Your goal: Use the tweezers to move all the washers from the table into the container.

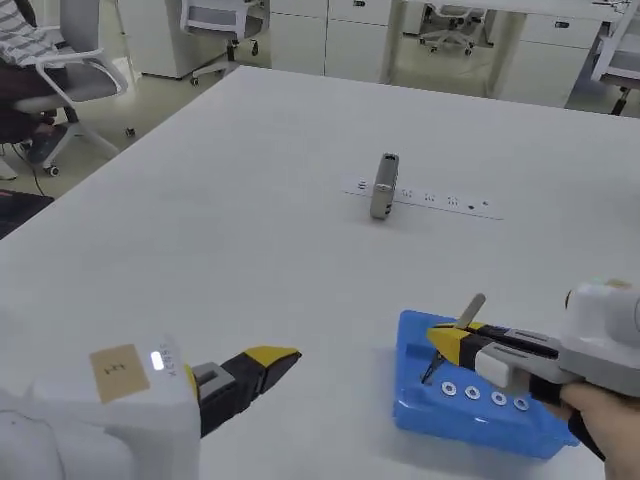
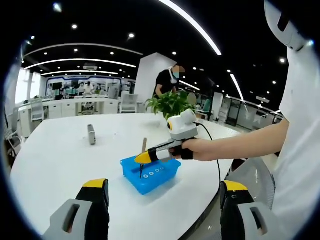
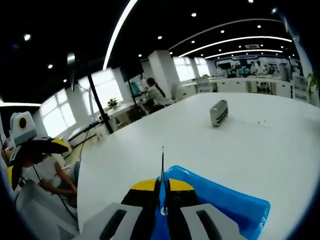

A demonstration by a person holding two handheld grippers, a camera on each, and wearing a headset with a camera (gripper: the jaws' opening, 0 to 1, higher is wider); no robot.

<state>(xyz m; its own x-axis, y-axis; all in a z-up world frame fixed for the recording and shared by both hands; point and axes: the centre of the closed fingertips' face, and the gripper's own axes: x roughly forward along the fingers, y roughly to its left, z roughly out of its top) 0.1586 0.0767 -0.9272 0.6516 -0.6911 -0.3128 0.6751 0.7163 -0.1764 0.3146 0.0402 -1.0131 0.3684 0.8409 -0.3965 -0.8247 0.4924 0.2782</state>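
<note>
A blue container (image 1: 415, 335) stands near the table's front right, with several silver washers (image 1: 473, 394) lying in a row inside it. My right gripper (image 1: 450, 340) hovers over the container, shut on the tweezers (image 1: 468, 310), whose dark tips (image 1: 431, 370) point down into it close to the washers. From behind, the tweezers (image 3: 162, 167) stick up between the shut jaws above the container (image 3: 230, 202). My left gripper (image 1: 268, 362) rests low at the front left, apart from the container. It stands open (image 2: 165, 200) with nothing between its fingers, facing the container (image 2: 150, 175) and the right gripper (image 2: 147, 157).
A grey block (image 1: 384, 185) stands upright in the middle of the white table (image 1: 200, 230), with a row of tiny parts (image 1: 440, 200) beside it, too small to identify. Office chairs (image 1: 70, 70) and desks lie beyond the table's far edge. A person (image 2: 167, 82) stands behind a plant.
</note>
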